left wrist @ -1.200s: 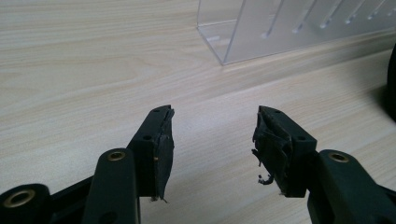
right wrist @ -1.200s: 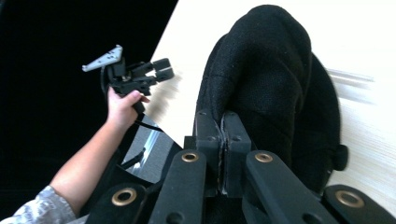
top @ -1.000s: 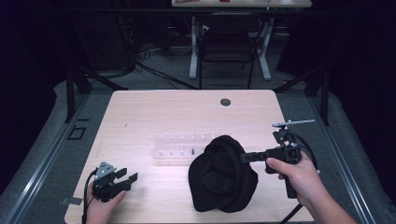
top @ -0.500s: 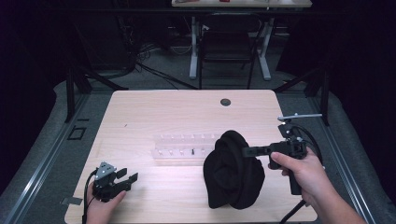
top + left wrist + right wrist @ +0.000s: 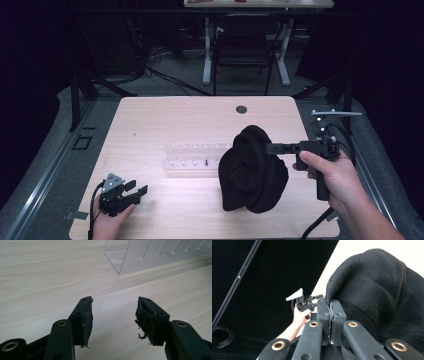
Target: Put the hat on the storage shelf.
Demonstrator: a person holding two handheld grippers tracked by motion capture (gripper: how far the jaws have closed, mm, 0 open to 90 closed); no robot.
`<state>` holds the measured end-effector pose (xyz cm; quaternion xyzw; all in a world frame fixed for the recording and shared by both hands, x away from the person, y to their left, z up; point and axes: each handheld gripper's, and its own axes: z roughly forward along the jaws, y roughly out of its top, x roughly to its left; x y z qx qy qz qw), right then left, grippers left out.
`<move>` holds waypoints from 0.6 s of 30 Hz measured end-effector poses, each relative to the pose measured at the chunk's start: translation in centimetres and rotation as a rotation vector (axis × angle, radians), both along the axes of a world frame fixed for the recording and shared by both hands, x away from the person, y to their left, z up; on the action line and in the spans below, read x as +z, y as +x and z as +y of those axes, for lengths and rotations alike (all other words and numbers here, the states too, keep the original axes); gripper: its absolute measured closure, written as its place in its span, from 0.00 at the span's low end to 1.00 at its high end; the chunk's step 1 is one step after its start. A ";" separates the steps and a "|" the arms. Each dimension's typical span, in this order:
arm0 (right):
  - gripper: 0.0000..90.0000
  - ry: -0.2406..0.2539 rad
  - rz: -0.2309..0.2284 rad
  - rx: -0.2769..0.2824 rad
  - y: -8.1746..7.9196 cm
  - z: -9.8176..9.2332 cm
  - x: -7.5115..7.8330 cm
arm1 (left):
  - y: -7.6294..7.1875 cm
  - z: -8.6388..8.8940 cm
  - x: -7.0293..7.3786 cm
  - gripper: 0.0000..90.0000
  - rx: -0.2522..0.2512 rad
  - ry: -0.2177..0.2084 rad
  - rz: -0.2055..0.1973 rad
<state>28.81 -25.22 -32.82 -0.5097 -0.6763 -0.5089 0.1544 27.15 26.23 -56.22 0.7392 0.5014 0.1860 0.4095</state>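
Black cloth (image 5: 252,172) across clear rack's (image 5: 192,157) right end, hidden there.

We see a plain black cloth (image 5: 252,172), black grippers, a clear plastic rack (image 5: 192,156), and a pale wood-grain table (image 5: 165,120).

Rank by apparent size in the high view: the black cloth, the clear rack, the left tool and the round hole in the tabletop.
1. black cloth
2. clear rack, partly hidden behind the cloth
3. left tool
4. round hole, farther from the camera, yet plainly smallest
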 end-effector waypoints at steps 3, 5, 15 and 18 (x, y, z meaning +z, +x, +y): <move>0.98 0.010 -0.015 -0.011 0.3 0.1 0.4 | 0.0 0.0 0.0 0.52 -0.003 0.001 0.000; 0.98 0.015 -0.021 -0.017 0.5 0.2 0.7 | 0.0 0.0 0.0 0.52 -0.003 0.001 0.002; 0.98 0.026 -0.049 -0.047 2.0 0.7 1.3 | 0.0 0.0 0.0 0.52 -0.004 0.001 0.003; 0.98 0.031 -0.052 -0.058 2.4 0.9 1.3 | 0.0 0.0 0.0 0.52 -0.003 0.001 0.003</move>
